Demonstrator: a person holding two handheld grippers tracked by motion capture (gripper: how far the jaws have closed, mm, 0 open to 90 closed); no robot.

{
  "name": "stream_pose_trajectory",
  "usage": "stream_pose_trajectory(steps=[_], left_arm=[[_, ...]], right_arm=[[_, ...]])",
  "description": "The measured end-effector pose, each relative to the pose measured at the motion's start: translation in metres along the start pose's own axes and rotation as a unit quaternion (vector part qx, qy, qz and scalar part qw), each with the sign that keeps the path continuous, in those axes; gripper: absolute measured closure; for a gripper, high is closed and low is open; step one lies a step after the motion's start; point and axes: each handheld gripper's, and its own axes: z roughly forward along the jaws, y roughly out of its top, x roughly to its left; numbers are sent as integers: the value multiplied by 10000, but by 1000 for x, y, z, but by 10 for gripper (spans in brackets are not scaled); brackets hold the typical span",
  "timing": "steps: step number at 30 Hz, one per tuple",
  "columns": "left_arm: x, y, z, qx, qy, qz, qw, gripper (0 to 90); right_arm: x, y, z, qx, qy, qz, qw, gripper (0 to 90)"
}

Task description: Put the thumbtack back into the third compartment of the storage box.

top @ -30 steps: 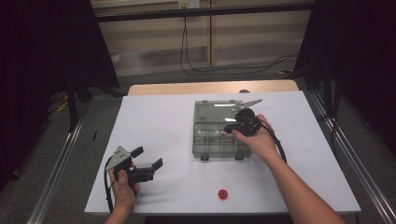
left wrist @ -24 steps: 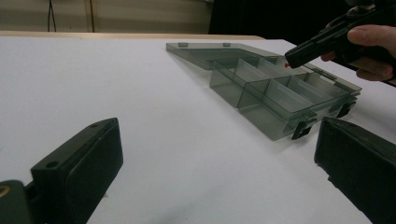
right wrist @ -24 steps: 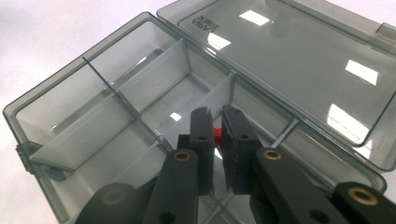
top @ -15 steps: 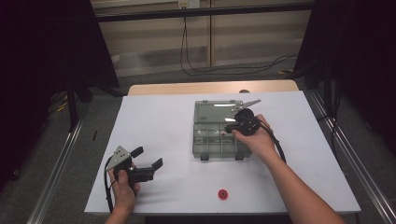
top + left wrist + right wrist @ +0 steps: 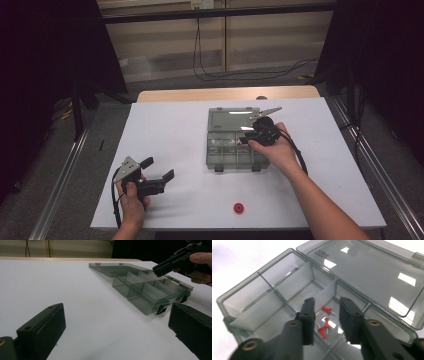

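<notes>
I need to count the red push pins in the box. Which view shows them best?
The right gripper view: three red push pins lie in one compartment of the open grey box, seen between the parted jaws. In the high view that spot sits under the right gripper; the left gripper view's compartment walls hide them.

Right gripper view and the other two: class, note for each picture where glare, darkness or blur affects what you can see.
Right gripper view: bright patches of glare on the open lid of the clear box; the jaws near the lens look soft. Left gripper view: the near jaws are blurred, the box sharper. High view: the white table is evenly lit, the room at both sides is dark.
</notes>
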Motion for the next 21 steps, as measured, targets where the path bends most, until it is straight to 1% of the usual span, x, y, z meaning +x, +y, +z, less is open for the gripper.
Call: stream_pose_trajectory(steps=[2,3,4,5,6,8,11,12,13,14,15,16,19,21], left_arm=[[0,0,0,2,-2,4,10000,11],[0,0,0,5,-3,9,10000,11],[0,0,0,1,0,7,10000,11],[0,0,0,2,1,7,10000,11],[0,0,0,40,-26,50,10000,11],[0,0,0,41,-23,62,10000,11],[0,0,0,42,-19,71,10000,11],[0,0,0,39,-17,68,10000,11],[0,0,0,41,-16,69,10000,11],[0,0,0,40,-15,68,10000,11],[0,0,0,46,-18,78,10000,11],[0,0,0,51,-17,88,9999,11],[0,0,0,51,-18,81,10000,11],[0,0,0,54,-17,85,9999,11]], right_arm=[[1,-1,-2,-39,32,-26,10000,552],[1,-1,-3,-73,116,-74,9999,528],[2,-2,-4,-104,149,-87,9998,505],[2,-3,-5,-105,150,-103,9998,481],[3,-3,-6,-134,135,-126,9997,454],[4,-4,-10,-152,102,-75,9998,387],[4,-5,-14,-257,32,-60,9996,308],[4,-6,-16,-277,23,-24,9996,279],[4,-6,-17,-309,65,-20,9995,251],[5,-7,-18,-324,52,-11,9995,228],[6,-8,-19,-273,-11,13,9996,201],[6,-9,-19,-325,19,-1,9995,177],[8,-12,-22,-307,82,-47,9995,134],[10,-13,-23,-266,78,-71,9996,89]])
